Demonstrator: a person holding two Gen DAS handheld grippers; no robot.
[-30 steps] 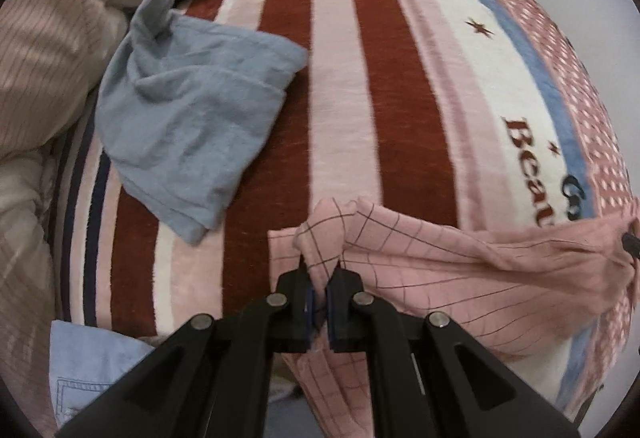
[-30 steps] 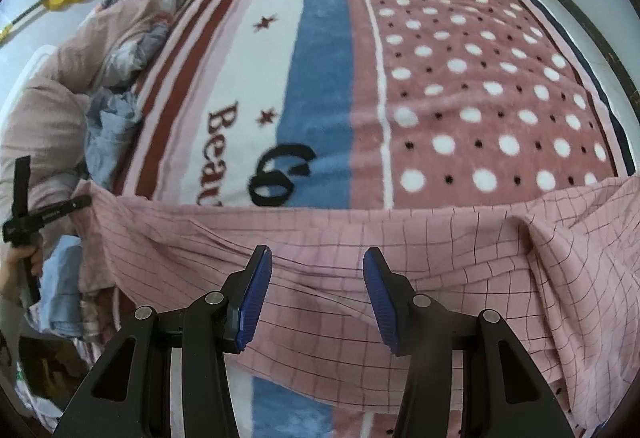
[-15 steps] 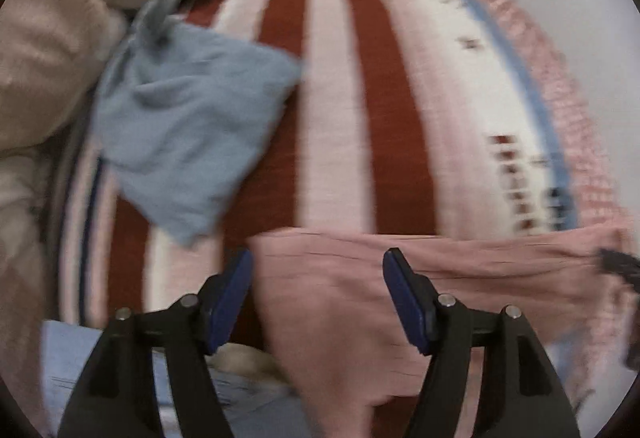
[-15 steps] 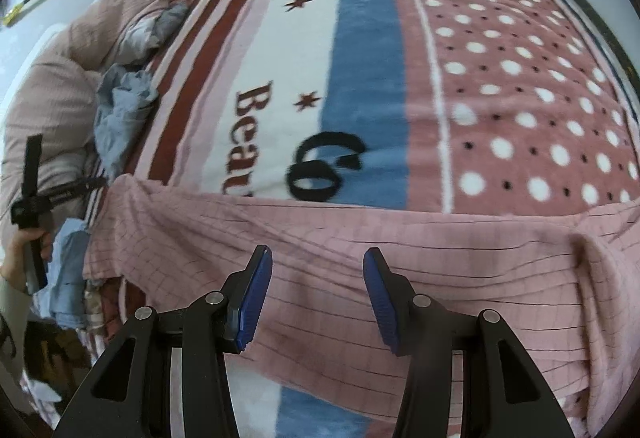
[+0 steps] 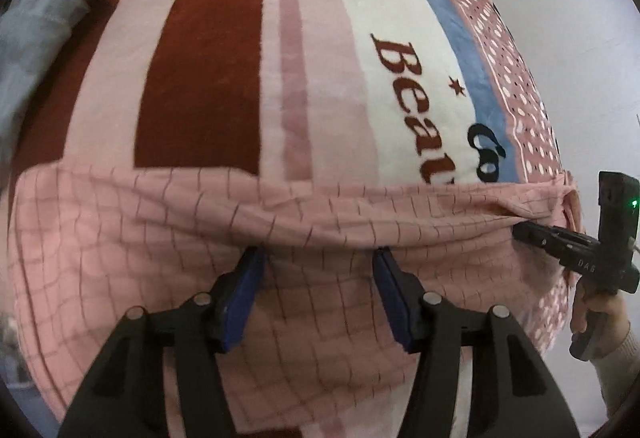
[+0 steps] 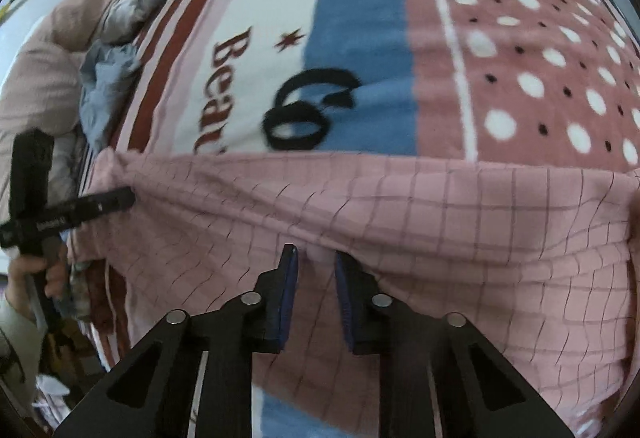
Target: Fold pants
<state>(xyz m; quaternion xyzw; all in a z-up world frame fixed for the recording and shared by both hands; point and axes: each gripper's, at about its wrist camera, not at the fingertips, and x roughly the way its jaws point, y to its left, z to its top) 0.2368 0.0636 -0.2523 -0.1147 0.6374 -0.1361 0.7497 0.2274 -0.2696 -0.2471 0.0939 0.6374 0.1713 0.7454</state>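
A wide plush bedspread [image 6: 360,38], striped red, white and blue with a dotted pink panel, carries the pink grid-checked cotton pants [image 5: 320,222], which lie stretched in a long band across its near edge and hang partly over it. Judging by that single flat layer, folding has barely begun: the cloth is spread, with every fold left to make. The left gripper [image 5: 318,258] is closing, a raised ridge of the pants between its blue pads, which do not visibly press it yet. The right gripper [image 6: 314,258], farther along the band, is closing too, nearly clenched on a small pinch of fabric.
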